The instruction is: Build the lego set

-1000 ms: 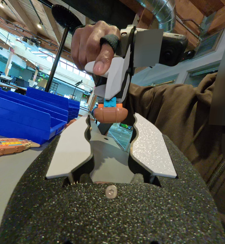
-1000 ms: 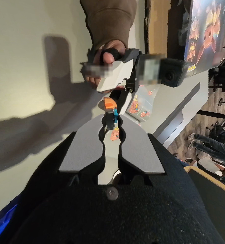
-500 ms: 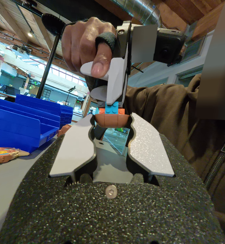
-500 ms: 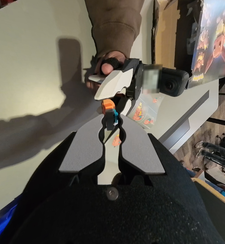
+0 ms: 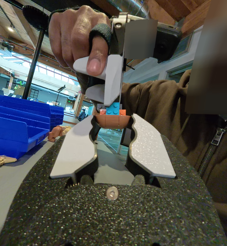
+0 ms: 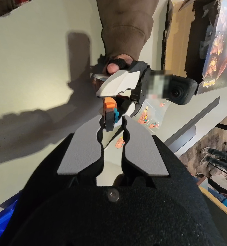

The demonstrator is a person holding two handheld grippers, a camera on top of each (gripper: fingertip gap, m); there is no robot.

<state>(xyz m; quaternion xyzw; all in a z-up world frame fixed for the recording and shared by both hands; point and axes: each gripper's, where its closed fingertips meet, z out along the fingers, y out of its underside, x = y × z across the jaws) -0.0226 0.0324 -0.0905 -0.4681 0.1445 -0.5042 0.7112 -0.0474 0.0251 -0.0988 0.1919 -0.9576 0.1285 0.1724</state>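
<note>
A small lego assembly (image 5: 112,117) is held in the air above the grey table (image 5: 7,177), between the two grippers. It is made of a rounded brown underside, orange and teal studded plates and a dark grey piece.

Left gripper (image 5: 112,119): jaws are set at a moderate width, and the brown curved part is seated between the fingertips (image 5: 87,123). Contact on both sides seems likely, though a firm clamp cannot be confirmed.

Right gripper (image 6: 112,123): jaws are narrowed, with the dark grey end of the assembly (image 6: 109,113) lying against the left finger; a gap is seen on the teal side, so the grip cannot be told for certain. In the left wrist view this gripper (image 5: 107,102) is seen coming down onto the studded top, with a hand (image 5: 75,40) wrapped around its handle.

Blue bins (image 5: 17,127) are noted at the left, a brown lego lump (image 5: 57,133) just beside them. An open instruction sheet (image 6: 147,119) is seen on the table, a printed box (image 6: 219,40) beyond it.
</note>
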